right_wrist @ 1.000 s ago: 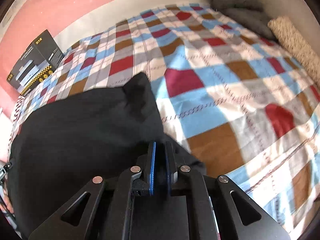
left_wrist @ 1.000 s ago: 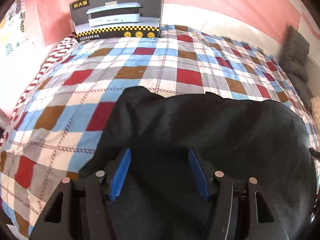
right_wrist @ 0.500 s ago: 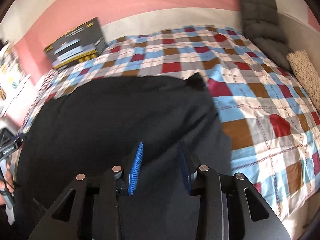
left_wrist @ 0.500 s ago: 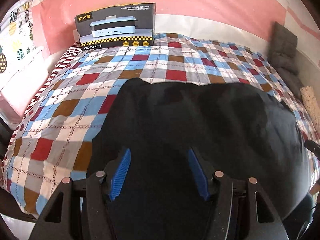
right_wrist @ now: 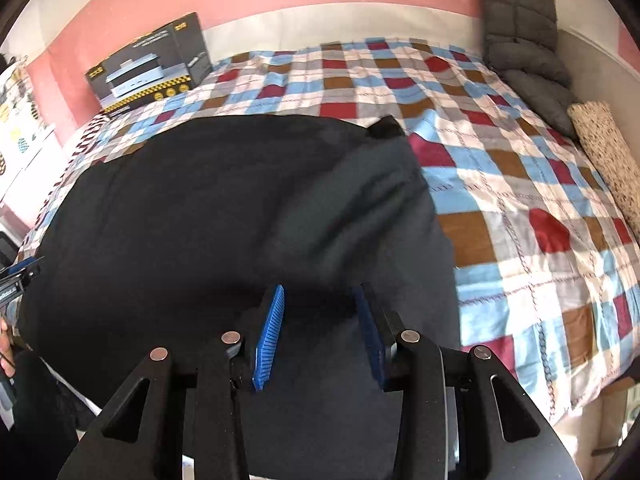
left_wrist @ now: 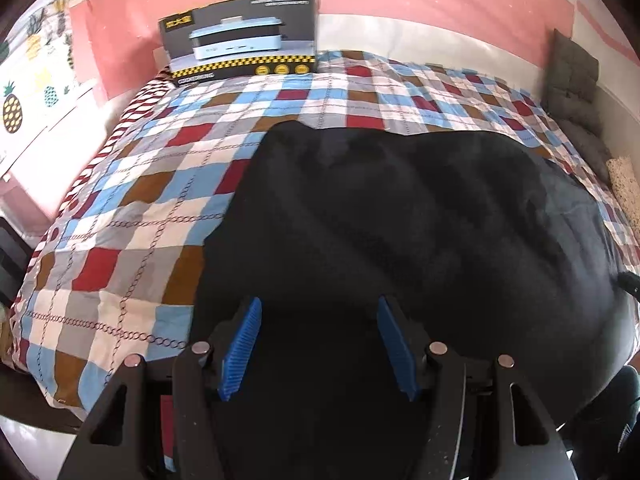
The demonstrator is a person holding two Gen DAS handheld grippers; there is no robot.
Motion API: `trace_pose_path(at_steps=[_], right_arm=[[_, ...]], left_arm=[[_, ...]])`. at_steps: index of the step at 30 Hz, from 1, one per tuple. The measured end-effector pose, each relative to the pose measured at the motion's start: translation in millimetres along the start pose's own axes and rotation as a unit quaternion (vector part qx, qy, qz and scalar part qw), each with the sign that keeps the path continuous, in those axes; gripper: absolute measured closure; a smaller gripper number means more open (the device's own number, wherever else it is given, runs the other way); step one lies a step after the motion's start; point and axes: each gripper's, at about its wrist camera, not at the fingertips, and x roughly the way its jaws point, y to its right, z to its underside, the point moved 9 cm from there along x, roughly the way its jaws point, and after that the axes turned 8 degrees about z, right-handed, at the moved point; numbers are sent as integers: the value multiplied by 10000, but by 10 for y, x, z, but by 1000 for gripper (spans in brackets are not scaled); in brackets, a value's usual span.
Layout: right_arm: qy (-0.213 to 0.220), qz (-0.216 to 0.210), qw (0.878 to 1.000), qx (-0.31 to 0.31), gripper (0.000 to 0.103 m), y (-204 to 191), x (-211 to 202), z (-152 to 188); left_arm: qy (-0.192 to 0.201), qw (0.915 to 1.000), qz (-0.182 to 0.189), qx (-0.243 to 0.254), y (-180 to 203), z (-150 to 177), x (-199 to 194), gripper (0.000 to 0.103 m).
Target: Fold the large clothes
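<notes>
Lying spread on the checked bedspread (left_wrist: 132, 208), the black garment (left_wrist: 400, 220) looks barely folded. Left gripper (left_wrist: 318, 344) and right gripper (right_wrist: 318, 332) gape, holding nothing

The garment (left_wrist: 420, 232) lies spread on the bed (left_wrist: 132, 216), at its near edge. A box (left_wrist: 244, 36) stands on the bed's far left corner, against the wall. Cushions (right_wrist: 524, 56) sit along the bed's right side, well apart from the garment.

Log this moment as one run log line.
left gripper: open | right gripper: open | black garment: spread on checked bedspread, ungripped
</notes>
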Motion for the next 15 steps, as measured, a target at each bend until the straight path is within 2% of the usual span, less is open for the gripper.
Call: trace_pose_path(at_steps=[2, 6, 10, 15], right_arm=[[-37, 50, 9999, 140, 64, 94, 3, 29], [-75, 122, 9990, 417, 45, 306, 23, 52], [-151, 150, 9981, 574, 44, 442, 86, 64], [-155, 173, 9979, 597, 44, 505, 130, 32]], left_arm=[[27, 9998, -40, -179, -139, 24, -30, 40], [31, 9980, -143, -608, -495, 75, -73, 40], [-33, 9948, -77, -1013, -735, 144, -64, 40], [28, 9939, 63, -1096, -745, 80, -67, 40]])
